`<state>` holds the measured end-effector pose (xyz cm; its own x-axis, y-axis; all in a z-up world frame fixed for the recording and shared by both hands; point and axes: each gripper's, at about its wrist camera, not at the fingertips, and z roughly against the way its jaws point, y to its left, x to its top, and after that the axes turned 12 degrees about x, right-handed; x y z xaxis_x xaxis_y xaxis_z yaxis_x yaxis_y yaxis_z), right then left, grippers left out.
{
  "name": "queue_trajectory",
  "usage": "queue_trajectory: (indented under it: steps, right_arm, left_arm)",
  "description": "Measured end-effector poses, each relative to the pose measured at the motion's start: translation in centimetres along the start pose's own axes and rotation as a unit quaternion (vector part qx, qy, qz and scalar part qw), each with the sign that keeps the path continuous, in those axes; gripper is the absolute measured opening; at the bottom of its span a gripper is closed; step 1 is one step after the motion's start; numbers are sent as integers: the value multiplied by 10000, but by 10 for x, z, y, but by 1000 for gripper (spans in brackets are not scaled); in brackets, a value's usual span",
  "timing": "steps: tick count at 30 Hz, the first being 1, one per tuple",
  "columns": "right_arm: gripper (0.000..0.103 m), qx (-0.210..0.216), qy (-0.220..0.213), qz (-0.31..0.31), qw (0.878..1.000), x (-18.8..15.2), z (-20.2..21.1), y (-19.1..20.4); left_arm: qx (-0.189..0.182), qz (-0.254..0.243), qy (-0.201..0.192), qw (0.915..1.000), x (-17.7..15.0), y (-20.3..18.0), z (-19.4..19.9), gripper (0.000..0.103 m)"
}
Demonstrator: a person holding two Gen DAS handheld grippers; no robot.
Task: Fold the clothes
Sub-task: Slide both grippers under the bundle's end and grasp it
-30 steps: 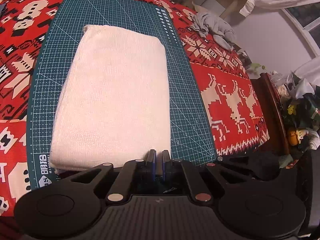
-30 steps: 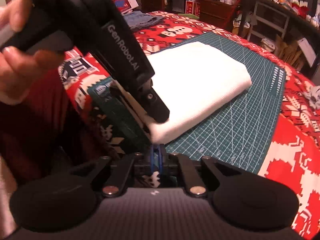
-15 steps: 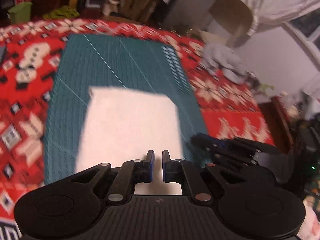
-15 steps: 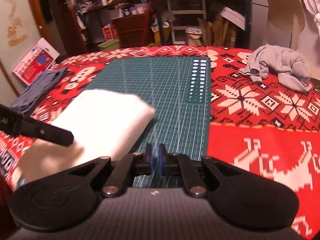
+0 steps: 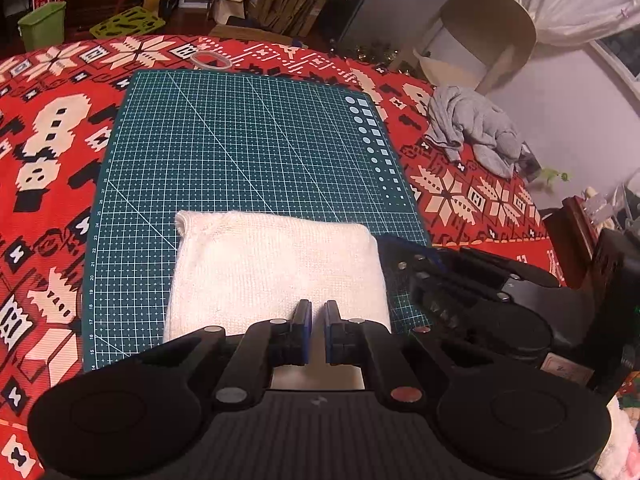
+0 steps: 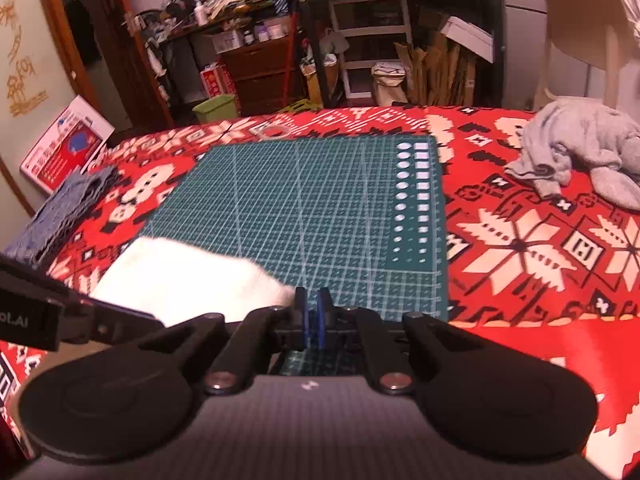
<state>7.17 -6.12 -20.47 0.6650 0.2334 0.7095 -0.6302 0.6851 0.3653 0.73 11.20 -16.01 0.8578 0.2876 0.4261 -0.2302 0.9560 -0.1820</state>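
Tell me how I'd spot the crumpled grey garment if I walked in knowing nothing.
Find the red patterned tablecloth with the green cutting mat in its middle. The grey garment lies off the mat, to its right in both views, near the beige chair. Unlike the white folded towel on the mat, it is a rumpled, unfolded heap.

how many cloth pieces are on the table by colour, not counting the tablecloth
white folded cloth: 1
grey crumpled garment: 1
blue-grey folded cloth: 1
total: 3
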Motion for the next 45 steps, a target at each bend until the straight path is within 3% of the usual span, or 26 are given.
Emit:
queue_trajectory:
  steps: [4,6,7,10,12,14,16,17,18,20,22,28,30,33,34,37,38,39,41,45]
  right_arm:
    - [11,408,-319,-1219,9912,-4,18,-24]
    - [28,745,-506,-1933,9770,-12,22,-36]
    - [30,849,-601,-2195,9700,-16,23,-40]
    - [33,972,-822,-2743,9532,-26,17,-46]
    - [43,997,-933,-2986,9446,-29,10,-47]
    - [43,1057,-1002,-3127,9386,-31,2,-46]
    - [43,977,-1028,-3091,9404,-31,-6,-42]
    - [36,881,-1041,-2995,9443,-30,-8,-39]
    - [15,790,-1048,-2885,9484,-29,-10,-36]
    - [14,629,-1033,-2593,9582,-25,-12,-27]
    - [13,532,-1059,-2423,9629,-23,-11,-22]
    - [12,488,-1846,-3120,9307,-28,19,-46]
    - [17,634,-1790,-3163,9294,-26,20,-50]
    - [35,616,-1525,-2946,9414,-22,15,-45]
    - [40,604,-1411,-2877,9454,-20,12,-42]
    - [34,603,-1155,-2799,9511,-20,-1,-35]
    - [17,558,-1094,-2733,9540,-18,-4,-32]
    - [15,514,-1080,-2674,9561,-17,-6,-29]
    - [15,410,-1129,-2585,9585,-17,-4,-22]
    - [19,386,-1296,-2610,9558,-17,16,-21]
  left_arm:
    - [-165,198,-156,9995,6,4,1,6]
    - [-270,331,-223,9988,11,5,-1,6]
    - [-357,435,-209,9982,15,6,-4,6]
    - [-404,630,-155,9971,23,8,-13,6]
    - [-355,660,-150,9971,27,7,-17,6]
    - [-328,671,-125,9971,26,7,-21,6]
    - [-332,696,-129,9969,24,8,-22,6]
    - [-340,707,-135,9968,23,8,-22,6]
    - [-347,715,-133,9967,23,9,-22,6]
    - [-360,722,-138,9966,22,9,-23,6]
    - [-399,741,-132,9964,22,12,-23,6]
    - [-503,886,-248,9945,20,26,-5,6]
    - [-524,910,-355,9938,18,34,5,6]
    - [-431,954,-484,9933,13,46,16,7]
    - [-374,980,-496,9932,11,51,18,11]
    - [-182,1070,-462,9930,6,64,19,17]
    - [-99,1064,-465,9932,3,68,20,17]
    - [-45,1074,-471,9931,1,72,21,17]
    - [-59,1141,-452,9924,-4,81,23,18]
    - [-267,1286,-438,9904,-17,100,26,29]
